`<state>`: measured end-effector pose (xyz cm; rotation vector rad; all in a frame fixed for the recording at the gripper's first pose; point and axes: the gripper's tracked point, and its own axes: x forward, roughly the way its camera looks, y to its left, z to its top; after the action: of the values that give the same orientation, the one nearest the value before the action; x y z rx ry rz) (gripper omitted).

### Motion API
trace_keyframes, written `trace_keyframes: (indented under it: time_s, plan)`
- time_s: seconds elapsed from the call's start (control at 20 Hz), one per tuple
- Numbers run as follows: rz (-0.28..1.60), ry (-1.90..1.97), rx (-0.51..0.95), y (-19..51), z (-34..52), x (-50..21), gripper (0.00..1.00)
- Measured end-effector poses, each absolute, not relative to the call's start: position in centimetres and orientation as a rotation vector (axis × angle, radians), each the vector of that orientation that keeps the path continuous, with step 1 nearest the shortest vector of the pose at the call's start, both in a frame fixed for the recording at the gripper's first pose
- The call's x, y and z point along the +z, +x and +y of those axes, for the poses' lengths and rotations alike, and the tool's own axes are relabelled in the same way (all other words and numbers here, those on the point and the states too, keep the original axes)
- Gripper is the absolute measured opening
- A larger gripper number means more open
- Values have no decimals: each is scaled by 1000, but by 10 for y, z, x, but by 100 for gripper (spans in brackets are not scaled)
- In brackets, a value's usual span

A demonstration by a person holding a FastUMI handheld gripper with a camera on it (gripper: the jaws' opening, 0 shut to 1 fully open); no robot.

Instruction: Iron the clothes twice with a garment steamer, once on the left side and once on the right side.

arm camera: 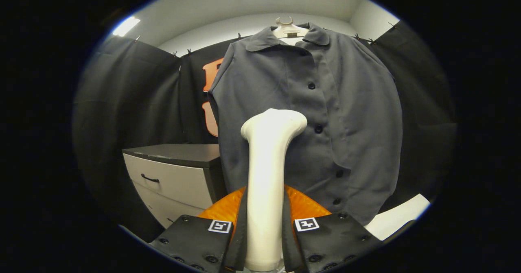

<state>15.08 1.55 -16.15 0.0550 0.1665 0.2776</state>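
A dark grey buttoned shirt (346, 114) hangs on a pale hanger (290, 28) against the booth wall, facing me. My gripper (264, 224) is shut on the white garment steamer (266, 171), both fingers pressing its handle. The steamer stands upright between the fingers. Its head (274, 123) rises in front of the shirt's lower middle, just left of the button line, and I cannot tell whether it touches the cloth.
A low cabinet (175, 175) with a dark top and pale drawers stands left of the shirt, partly behind it. A white surface (401, 218) lies at the lower right under the shirt's hem.
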Motion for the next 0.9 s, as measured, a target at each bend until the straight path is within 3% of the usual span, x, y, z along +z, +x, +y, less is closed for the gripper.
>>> trace_keyframes:
  time_s: [0.9]
  plan:
    - [310, 47, 260, 120, 6, -239, 43]
